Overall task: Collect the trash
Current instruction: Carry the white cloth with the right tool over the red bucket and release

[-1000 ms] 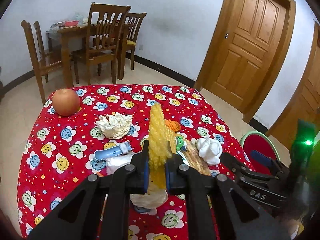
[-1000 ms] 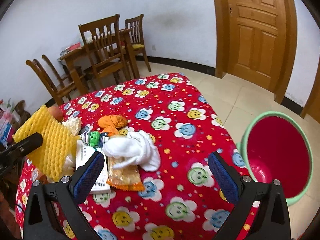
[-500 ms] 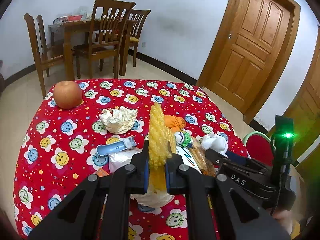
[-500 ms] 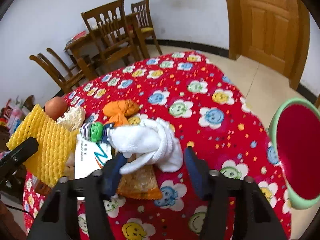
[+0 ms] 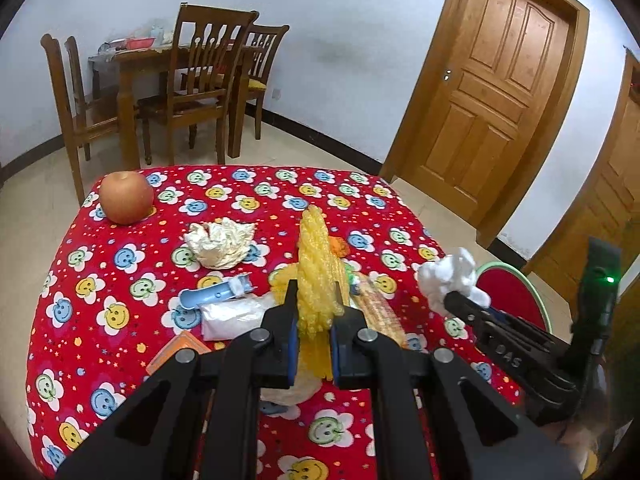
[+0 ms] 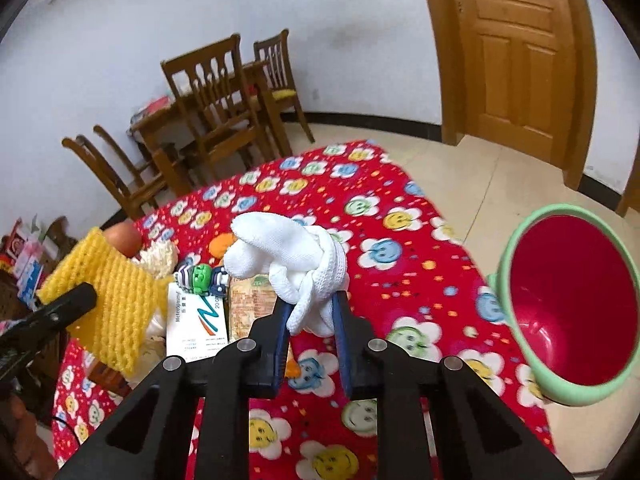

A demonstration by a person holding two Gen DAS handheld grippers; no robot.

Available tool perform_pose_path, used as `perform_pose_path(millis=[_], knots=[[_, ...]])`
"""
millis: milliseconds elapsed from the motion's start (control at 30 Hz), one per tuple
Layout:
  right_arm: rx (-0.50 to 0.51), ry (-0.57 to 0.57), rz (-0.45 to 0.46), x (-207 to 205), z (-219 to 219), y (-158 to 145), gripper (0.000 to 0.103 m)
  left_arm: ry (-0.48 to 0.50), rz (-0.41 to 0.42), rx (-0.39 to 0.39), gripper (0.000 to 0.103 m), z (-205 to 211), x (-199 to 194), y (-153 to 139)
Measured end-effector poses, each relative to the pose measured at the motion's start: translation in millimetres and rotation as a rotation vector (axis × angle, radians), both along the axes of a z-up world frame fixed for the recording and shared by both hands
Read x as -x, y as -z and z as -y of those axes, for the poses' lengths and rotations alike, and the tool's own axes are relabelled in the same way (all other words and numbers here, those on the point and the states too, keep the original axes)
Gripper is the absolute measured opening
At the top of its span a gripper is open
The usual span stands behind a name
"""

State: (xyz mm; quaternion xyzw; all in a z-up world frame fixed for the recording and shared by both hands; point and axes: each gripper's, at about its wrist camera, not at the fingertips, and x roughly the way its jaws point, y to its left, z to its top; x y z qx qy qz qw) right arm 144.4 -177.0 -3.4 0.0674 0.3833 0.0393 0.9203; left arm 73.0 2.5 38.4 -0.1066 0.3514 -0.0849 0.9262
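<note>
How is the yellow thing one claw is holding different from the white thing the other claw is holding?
The yellow foam net is bright yellow with a mesh of holes; the white glove is plain white knitted cloth. The net looks flat in the right view; the glove is bunched into a knot. The left claw grips the net, the right claw grips the glove. Both are pinched and held up off the table.

"DAS" on right hand-held gripper (image 5: 466, 303); "Z", "20" on white card (image 6: 198, 322).
</note>
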Motion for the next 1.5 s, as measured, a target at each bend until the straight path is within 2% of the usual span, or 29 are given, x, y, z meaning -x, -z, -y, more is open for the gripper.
perform_pose_path(millis=[467, 767, 1100, 1233, 1367, 1433, 1500], knots=[[0.013, 0.162, 0.069, 54, 64, -31, 0.021, 0.127, 0.022, -0.021, 0.011, 61, -1, -18], [0.021, 0.287, 0.061, 69, 110, -30, 0.021, 0.23, 0.005, -0.024, 0.011, 113, -10, -19], [0.02, 0.41, 0.019, 77, 163, -13, 0.023, 0.321, -0.033, -0.026, 0.011, 168, -24, -6], [0.012, 0.445, 0.001, 74, 181, -6, 0.03, 0.349, -0.034, -0.031, 0.011, 187, -28, -3], [0.007, 0.469, 0.007, 75, 196, -3, 0.032, 0.377, -0.045, -0.042, 0.011, 208, -33, 3], [0.003, 0.478, 0.012, 77, 202, -3, 0.04, 0.388, -0.051, -0.046, 0.011, 215, -35, 5], [-0.004, 0.491, 0.02, 80, 207, -3, 0.042, 0.402, -0.055, -0.049, 0.011, 223, -37, 6]])
